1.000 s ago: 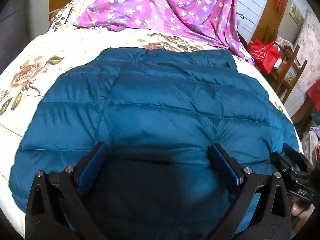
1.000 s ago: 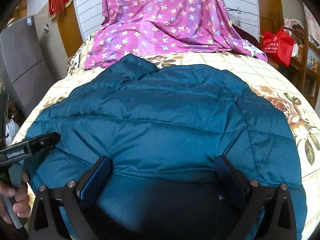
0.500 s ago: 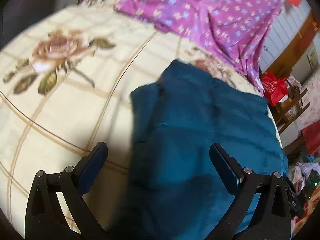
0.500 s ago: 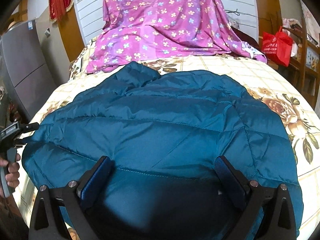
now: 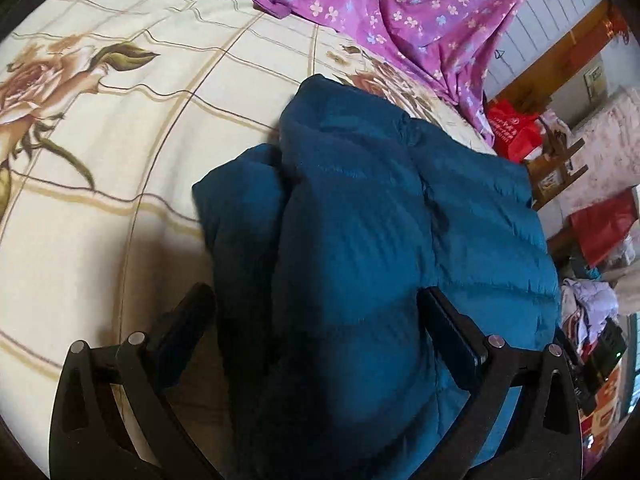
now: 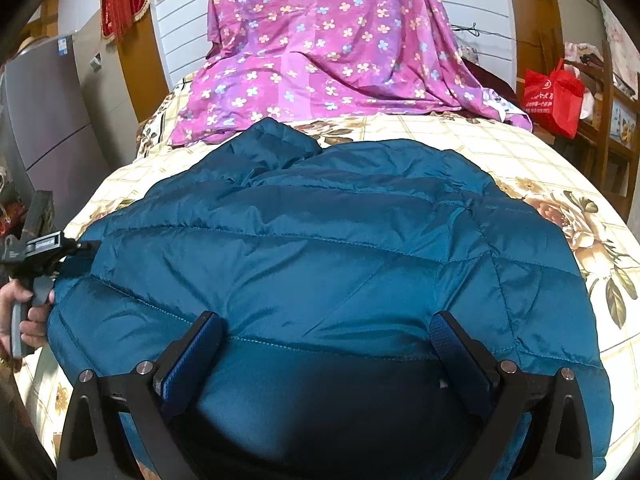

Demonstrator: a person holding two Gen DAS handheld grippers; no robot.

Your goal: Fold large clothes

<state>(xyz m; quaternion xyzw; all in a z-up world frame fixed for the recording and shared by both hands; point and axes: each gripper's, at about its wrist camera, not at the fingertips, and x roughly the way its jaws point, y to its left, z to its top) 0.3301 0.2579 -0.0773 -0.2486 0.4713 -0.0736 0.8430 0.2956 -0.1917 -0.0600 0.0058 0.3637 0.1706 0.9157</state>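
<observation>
A teal quilted puffer jacket (image 6: 320,240) lies spread flat on the cream floral bed sheet (image 6: 560,152). My right gripper (image 6: 324,340) hovers open over its near hem, nothing pinched between the blue pads. In the left wrist view the jacket (image 5: 360,220) runs away from me, a rolled edge along its left side. My left gripper (image 5: 316,320) is open and wide, with the jacket's near corner lying between and under its fingers. In the right wrist view, the left gripper (image 6: 76,246) is at the jacket's left edge, held by a hand (image 6: 24,312).
A purple flowered sheet (image 6: 320,40) drapes over the head of the bed, beyond the jacket. A red bag (image 6: 554,98) and wooden shelving stand to the right of the bed, a grey cabinet (image 6: 48,120) to the left. Bare sheet (image 5: 100,140) lies left of the jacket.
My left gripper has swung from above the jacket's hem round to its left side and come close to the corner. The right gripper has hardly moved. Both stayed open.
</observation>
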